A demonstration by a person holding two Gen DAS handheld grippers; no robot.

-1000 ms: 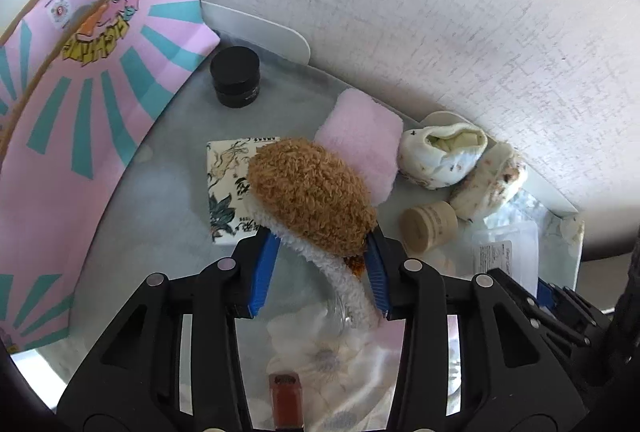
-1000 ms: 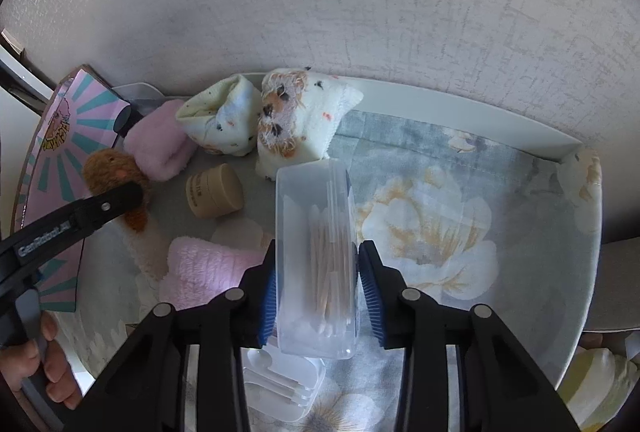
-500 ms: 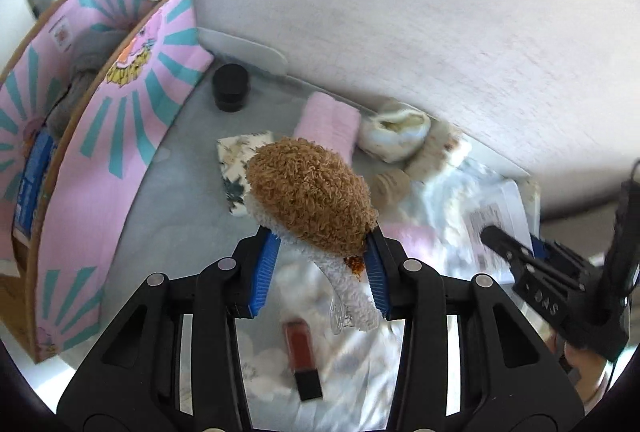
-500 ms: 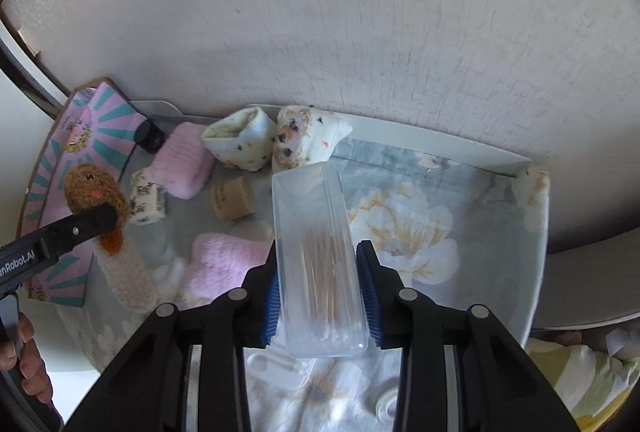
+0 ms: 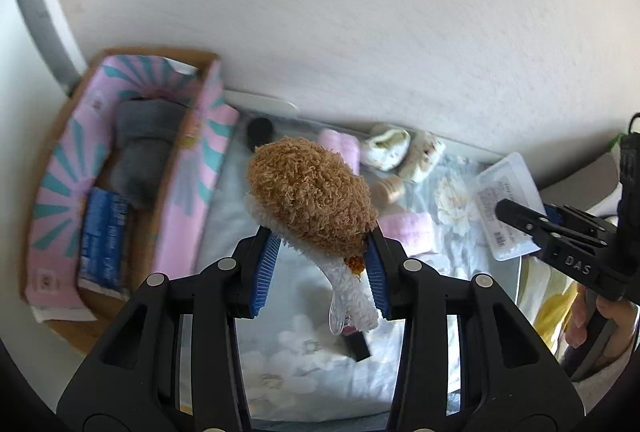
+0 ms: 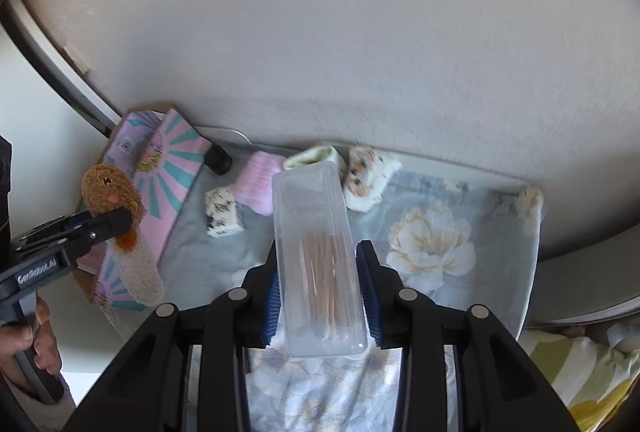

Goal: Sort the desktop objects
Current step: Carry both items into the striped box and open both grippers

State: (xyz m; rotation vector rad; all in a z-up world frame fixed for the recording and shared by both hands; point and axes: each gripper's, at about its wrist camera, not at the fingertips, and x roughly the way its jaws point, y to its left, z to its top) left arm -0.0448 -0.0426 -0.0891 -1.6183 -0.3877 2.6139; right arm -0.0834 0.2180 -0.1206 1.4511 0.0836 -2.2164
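My left gripper (image 5: 320,272) is shut on a brown plush toy (image 5: 312,195) with a white fuzzy tail, held high above the table; it also shows in the right wrist view (image 6: 110,191). My right gripper (image 6: 320,296) is shut on a clear plastic box of cotton swabs (image 6: 318,260), also lifted; the box shows in the left wrist view (image 5: 506,207). A pink and teal cardboard box (image 5: 60,191) stands open at the left, holding a grey item (image 5: 140,151) and a blue pack (image 5: 102,240).
On the floral cloth (image 6: 432,244) lie pink pads (image 6: 260,183), two patterned pouches (image 6: 368,175), a black jar (image 6: 219,159), a patterned card box (image 6: 224,207), a small tan jar (image 5: 388,189) and a dark stick (image 5: 356,344). A white wall stands behind.
Both grippers have risen well above the table with their loads. The left gripper has drawn back, so the open cardboard box now shows at its left.
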